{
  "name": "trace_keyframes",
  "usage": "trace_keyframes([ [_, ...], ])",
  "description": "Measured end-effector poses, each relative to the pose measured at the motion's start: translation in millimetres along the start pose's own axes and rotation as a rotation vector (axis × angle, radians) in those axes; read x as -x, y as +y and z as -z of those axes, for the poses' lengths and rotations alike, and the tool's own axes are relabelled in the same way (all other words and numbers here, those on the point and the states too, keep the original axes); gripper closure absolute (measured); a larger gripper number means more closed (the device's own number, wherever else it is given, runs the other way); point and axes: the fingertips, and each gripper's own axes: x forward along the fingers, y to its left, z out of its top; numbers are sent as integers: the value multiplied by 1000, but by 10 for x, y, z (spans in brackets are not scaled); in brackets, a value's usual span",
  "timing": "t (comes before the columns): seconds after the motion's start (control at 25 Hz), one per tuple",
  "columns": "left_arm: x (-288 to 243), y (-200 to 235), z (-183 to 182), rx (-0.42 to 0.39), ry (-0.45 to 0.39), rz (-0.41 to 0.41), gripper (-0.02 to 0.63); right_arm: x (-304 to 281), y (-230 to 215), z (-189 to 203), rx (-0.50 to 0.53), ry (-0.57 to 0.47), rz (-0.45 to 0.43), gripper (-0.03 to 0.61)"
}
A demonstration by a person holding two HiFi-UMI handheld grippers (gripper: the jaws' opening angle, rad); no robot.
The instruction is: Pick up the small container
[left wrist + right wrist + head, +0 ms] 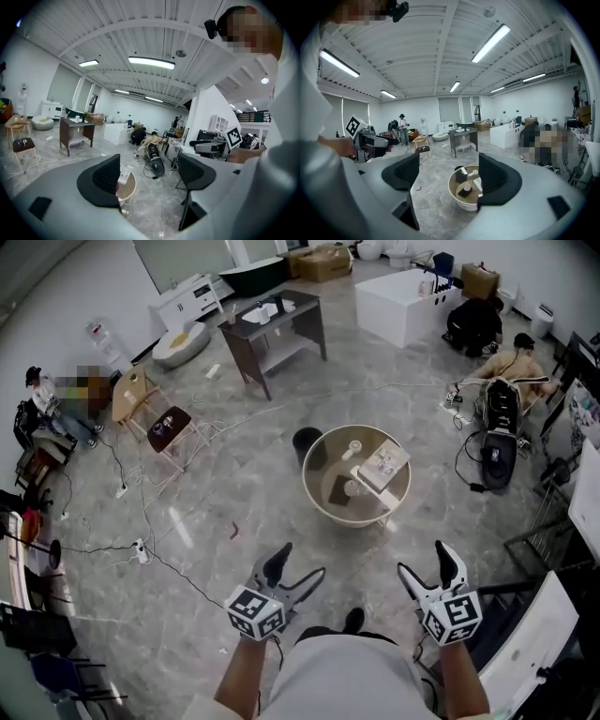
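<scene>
Clearly the left gripper (298, 566) and the right gripper (425, 564) both have their jaws spread, with nothing between them. Well ahead, the small container (353, 488) stands on the round table (312, 491); it looks white, details too small to tell

Grey marble floor (234, 493), white walls (417, 110), dark desk (298, 307) & ceiling strip lights (490, 43).
</scene>
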Motion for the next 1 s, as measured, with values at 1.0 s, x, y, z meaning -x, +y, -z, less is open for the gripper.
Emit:
trace_keyframes([
  [1.0, -1309, 1271, -486, 41, 40, 26, 225, -1583, -846, -165, -23, 78, 26, 178],
])
